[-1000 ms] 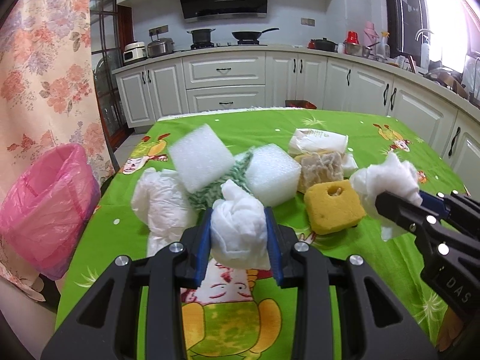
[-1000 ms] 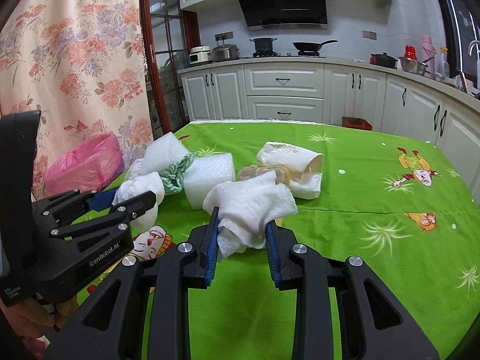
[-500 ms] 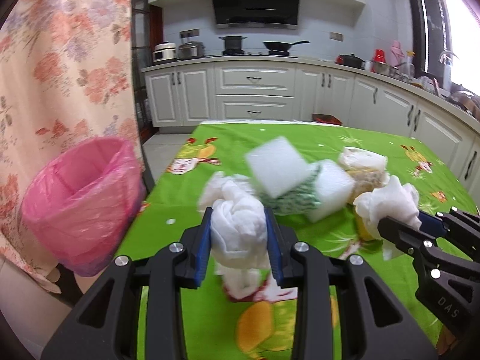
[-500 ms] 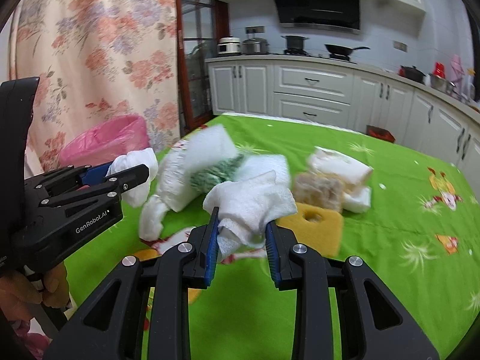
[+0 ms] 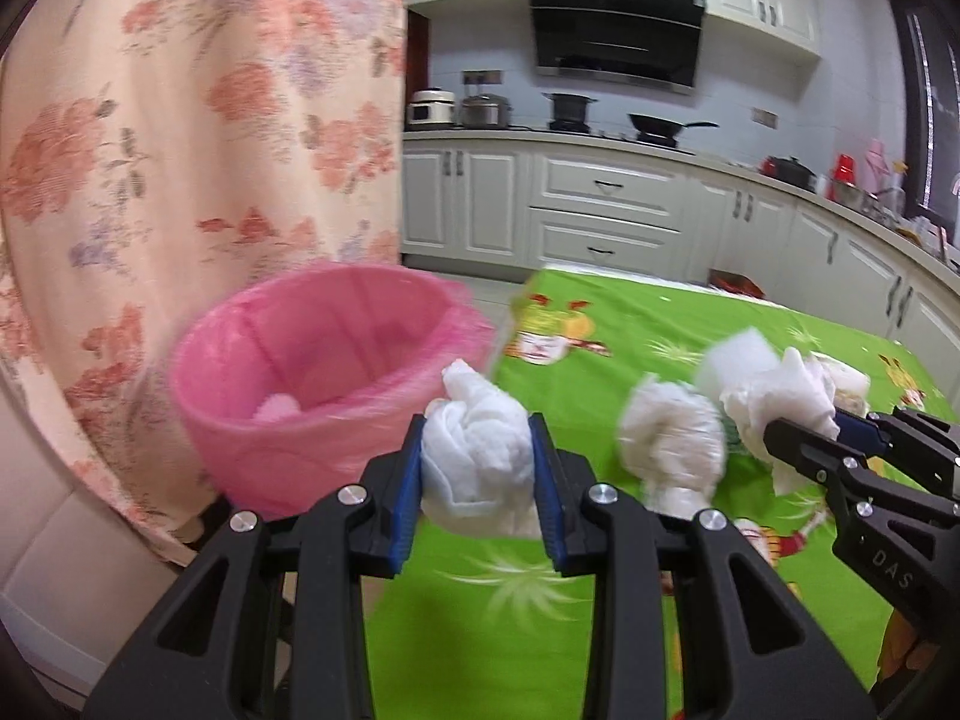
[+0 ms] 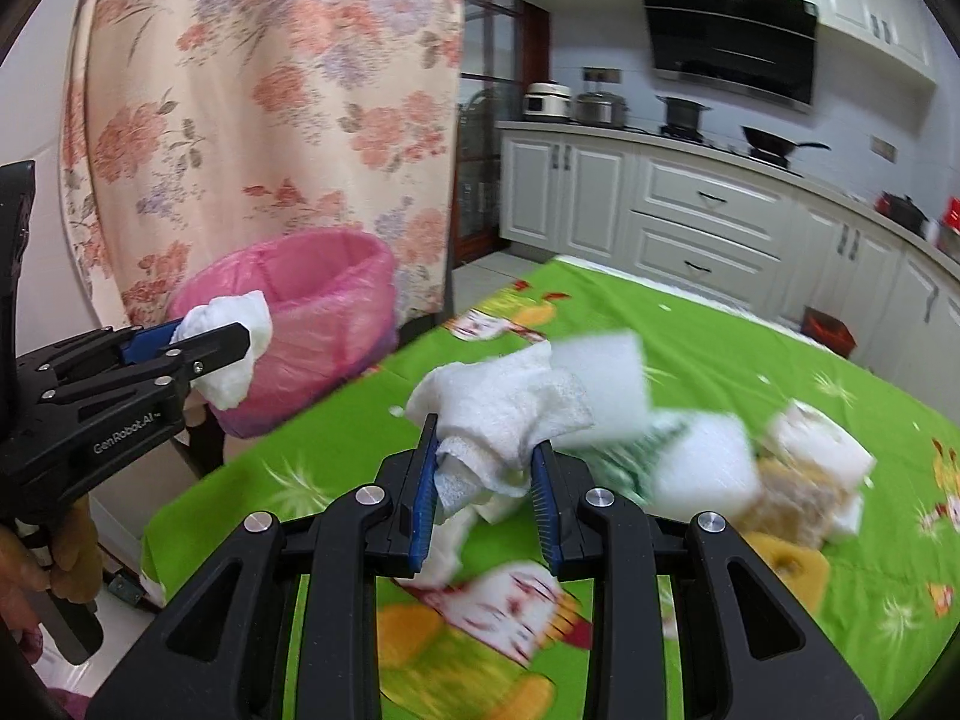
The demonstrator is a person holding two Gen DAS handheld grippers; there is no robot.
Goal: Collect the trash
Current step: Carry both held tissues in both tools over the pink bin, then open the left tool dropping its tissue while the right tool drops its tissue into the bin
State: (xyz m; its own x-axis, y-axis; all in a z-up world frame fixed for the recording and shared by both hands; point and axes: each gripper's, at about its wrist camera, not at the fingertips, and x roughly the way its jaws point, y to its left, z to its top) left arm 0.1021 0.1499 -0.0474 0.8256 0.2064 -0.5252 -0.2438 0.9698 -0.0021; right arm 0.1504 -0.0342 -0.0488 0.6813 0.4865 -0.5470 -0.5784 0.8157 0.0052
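Both grippers were mid-carry: left gripper (image 5: pixel 477 468) and right gripper (image 6: pixel 483 483) each clamped a tissue wad (next: release over the pink bin (image 5: pixel 324 324)).

Pink bin liner (image 5: pixel 324 354), green cartoon tablecloth (image 5: pixel 606 324)

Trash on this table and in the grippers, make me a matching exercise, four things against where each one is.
Things:
1. balled white tissue
2. crumpled white paper towel
3. yellow sponge
4. pink bin bag

Places:
A. lying on the green tablecloth
B. clamped in the right gripper
C. off the table's edge, by the floral curtain
D. clamped in the left gripper

Pairs: 1-D, 2-B, 3-A, 4-C
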